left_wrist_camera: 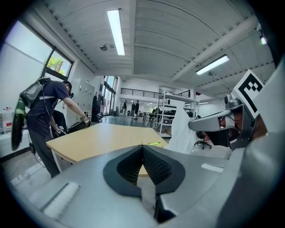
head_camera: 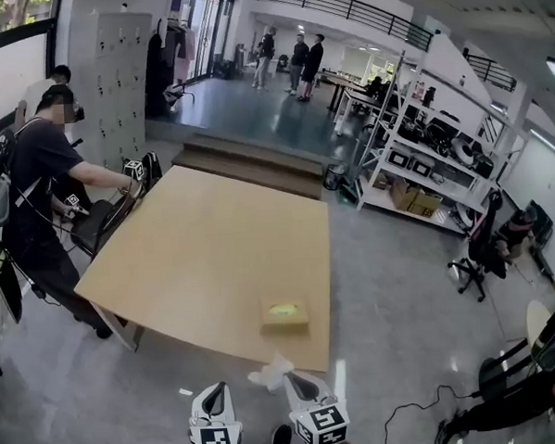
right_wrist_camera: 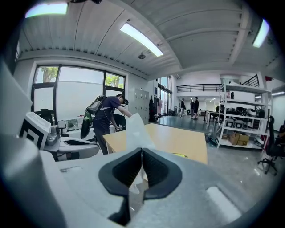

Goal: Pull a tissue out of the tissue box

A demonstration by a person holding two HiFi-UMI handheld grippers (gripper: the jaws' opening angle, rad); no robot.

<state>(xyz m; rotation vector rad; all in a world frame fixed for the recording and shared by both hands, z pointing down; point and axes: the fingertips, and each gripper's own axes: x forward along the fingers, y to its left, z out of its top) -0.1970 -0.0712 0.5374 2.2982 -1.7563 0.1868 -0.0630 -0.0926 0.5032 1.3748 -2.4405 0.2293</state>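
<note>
Tissue (right_wrist_camera: 136, 129) is clamped in the right claw (right_wrist_camera: 142, 153): its dark ribbed pads are pressed together on the white sheet, which stands up above them and trails down below. In the head view the sheet hangs off the bench (head_camera: 213, 238), just past its near edge, between the two claws and at the tip of the right one. It is clear of the tissue box (head_camera: 284, 315). That box is a flat tan carton with a yellow-green patch on top, lying on the bench close to the near edge and toward the right corner.

The left claw (left_wrist_camera: 143, 150) is closed with its pads meeting and nothing between them. It is just beside the right claw, off the bench.

At the far left corner of the bench a person (head_camera: 38, 173) in dark clothes with a backpack leans over, arm out to the bench top. A white shelving rack (head_camera: 432, 153) loaded with boxes stands to the right on the grey floor, with an office chair (head_camera: 474, 262) near it. Grey lockers (head_camera: 117, 76) stand behind the person, and a few people (head_camera: 305, 66) stand far back in the hall.
</note>
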